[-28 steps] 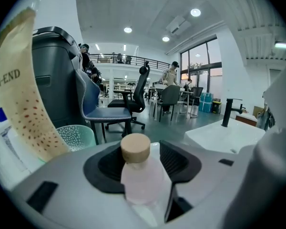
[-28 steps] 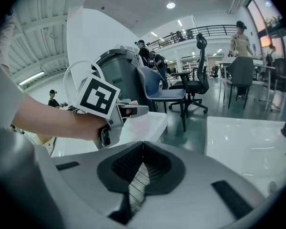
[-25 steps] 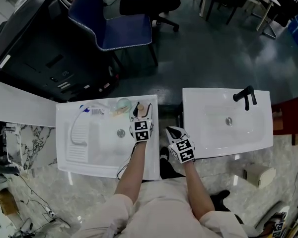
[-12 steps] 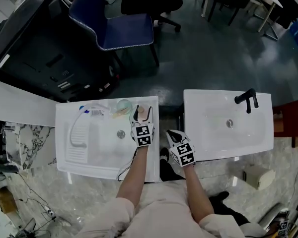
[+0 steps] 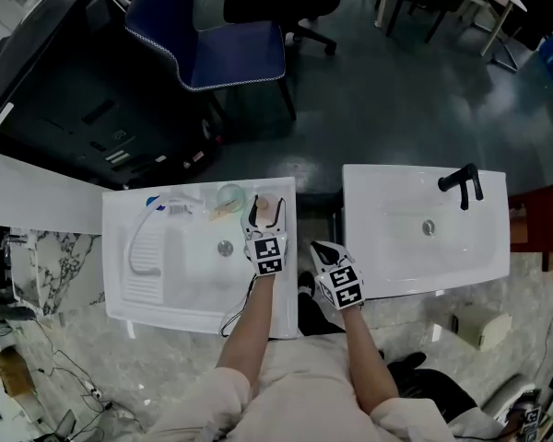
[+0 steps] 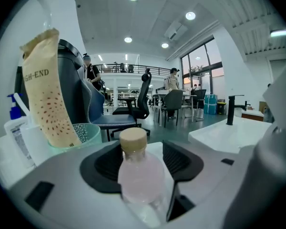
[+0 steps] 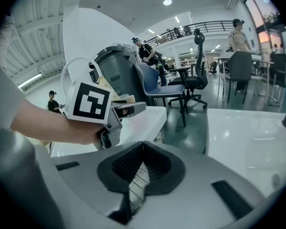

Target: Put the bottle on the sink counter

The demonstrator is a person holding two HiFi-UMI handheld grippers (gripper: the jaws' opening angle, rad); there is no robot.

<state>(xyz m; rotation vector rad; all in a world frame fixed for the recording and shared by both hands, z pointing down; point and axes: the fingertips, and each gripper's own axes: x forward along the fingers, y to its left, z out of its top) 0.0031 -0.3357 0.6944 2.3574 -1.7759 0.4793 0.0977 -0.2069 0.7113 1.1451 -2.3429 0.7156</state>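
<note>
The jaws of the left gripper [image 5: 265, 212] had just been opening wide, with the pink bottle [image 6: 136, 171] standing loose between them (tan cap on top) at the table's [image 5: 166, 313] far right corner. The right gripper [image 7: 141, 151] had its jaws closed together on nothing.

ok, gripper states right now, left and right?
Left gripper: open, jaws have just been opening; the bottle stands between them, not clamped.
Right gripper: shut, empty.
</note>
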